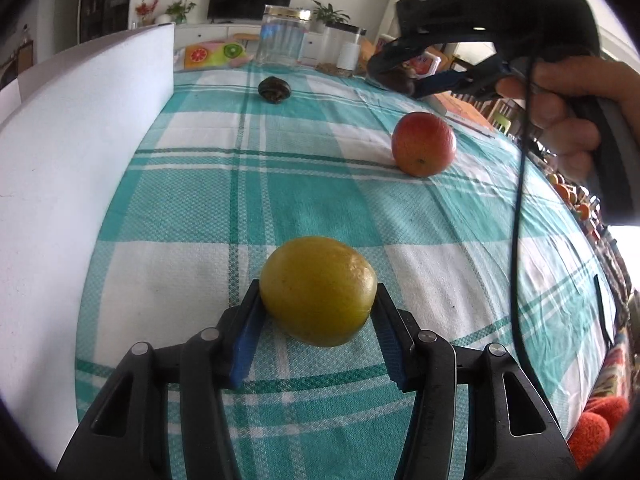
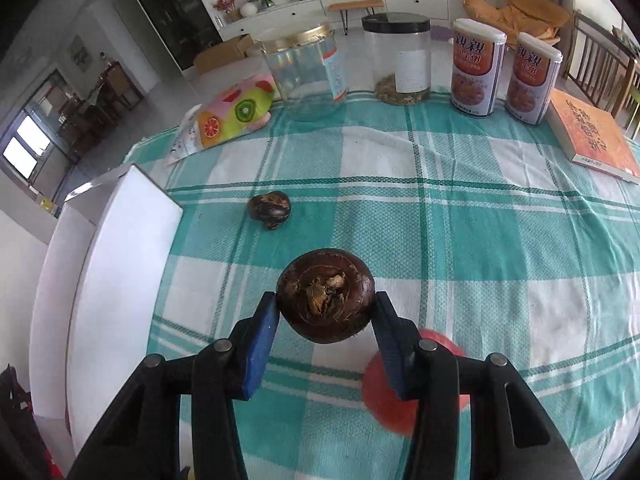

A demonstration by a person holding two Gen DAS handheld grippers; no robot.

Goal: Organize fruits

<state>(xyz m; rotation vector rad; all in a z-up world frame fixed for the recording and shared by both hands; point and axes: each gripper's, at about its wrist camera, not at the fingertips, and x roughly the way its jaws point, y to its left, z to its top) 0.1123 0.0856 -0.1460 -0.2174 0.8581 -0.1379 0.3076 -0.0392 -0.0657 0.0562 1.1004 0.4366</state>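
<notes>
Right now the left gripper (image 1: 318, 312) is clamped on a yellow fruit (image 1: 318, 290) near the white box (image 1: 80, 160), and the right gripper (image 2: 326, 314) pinches a round brown fruit (image 2: 326, 300) above the checked cloth (image 2: 480, 240). Both fruits are smooth and round, so either could slip out and roll away.

Each camera sits just behind its own fingers, looking forward and steeply down at the checked tablecloth (image 1: 440, 264) from close above. The left wrist view catches the right gripper (image 1: 404, 80) ahead to its right. Both views share the red-orange fruit (image 1: 424, 144), the loose dark fruit (image 2: 269, 210) and the white box (image 2: 120, 264).
</notes>
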